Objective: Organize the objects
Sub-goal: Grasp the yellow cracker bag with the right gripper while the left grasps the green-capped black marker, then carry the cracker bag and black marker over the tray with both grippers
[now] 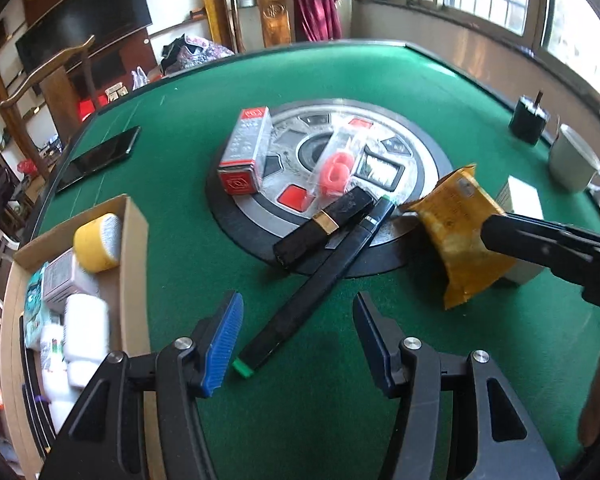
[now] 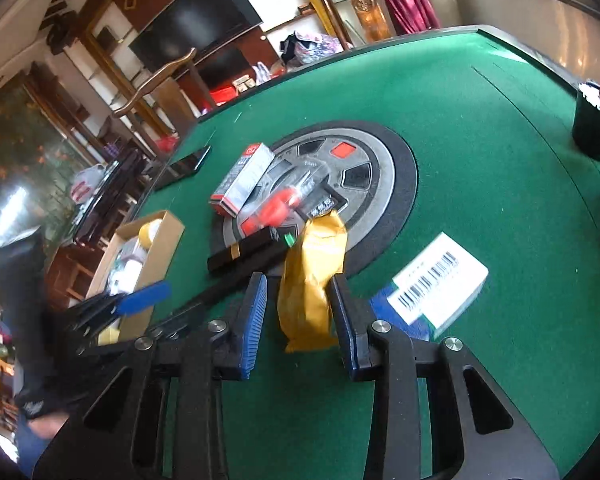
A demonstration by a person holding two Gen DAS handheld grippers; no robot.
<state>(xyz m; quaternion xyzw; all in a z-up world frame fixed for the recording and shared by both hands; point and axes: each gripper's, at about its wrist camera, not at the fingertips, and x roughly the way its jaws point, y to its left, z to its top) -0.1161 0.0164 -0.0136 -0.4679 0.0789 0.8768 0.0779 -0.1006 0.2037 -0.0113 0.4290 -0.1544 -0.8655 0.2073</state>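
The right gripper (image 2: 298, 312) straddles the crinkled golden-yellow foil packet (image 2: 312, 280), its blue-padded jaws apart on either side and not yet pressing (a pinch looks imminent); the packet lies on the green felt table (image 2: 480, 140), just beside the round grey-and-black centre disc (image 1: 340, 176). The left gripper (image 1: 296, 336) hangs spread and empty over the felt on the near side of that disc, its jaws flanking the long black marker with a green cap (image 1: 316, 284), likely the next pick; the open cardboard box (image 1: 134, 264), left of the disc, already holds several items.
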